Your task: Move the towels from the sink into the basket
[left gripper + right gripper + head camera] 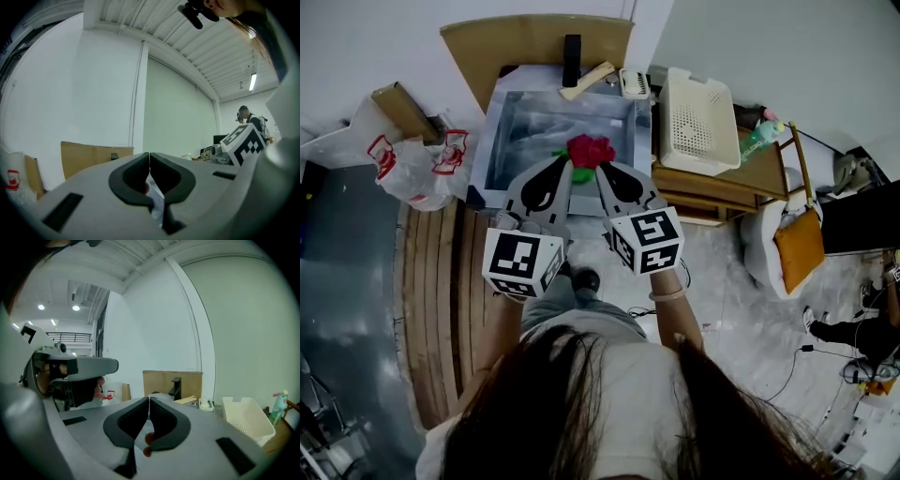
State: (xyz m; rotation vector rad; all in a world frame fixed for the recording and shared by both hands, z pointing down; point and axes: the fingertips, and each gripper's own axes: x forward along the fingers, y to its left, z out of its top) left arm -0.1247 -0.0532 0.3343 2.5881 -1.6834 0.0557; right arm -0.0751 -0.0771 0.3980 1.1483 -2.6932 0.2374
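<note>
A: Towels, where?
B: Red towel [591, 150] bunched at the sink's [502, 131] near side, green towel [581, 175] just under it.
A: Basket?
B: White basket [698, 122] just right of the sink, apart from both towels.
A: Grippers?
B: Left gripper [149, 157]: jaws closed tip to tip, nothing betw. Right gripper [149, 401]: same. Both at the sink's near edge, either side of the red towel.

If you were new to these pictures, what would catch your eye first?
The bright red towel bunched at the near side of the steel sink stands out first. The left gripper and right gripper point at it, jaws together; the white basket sits to the sink's right.
</note>
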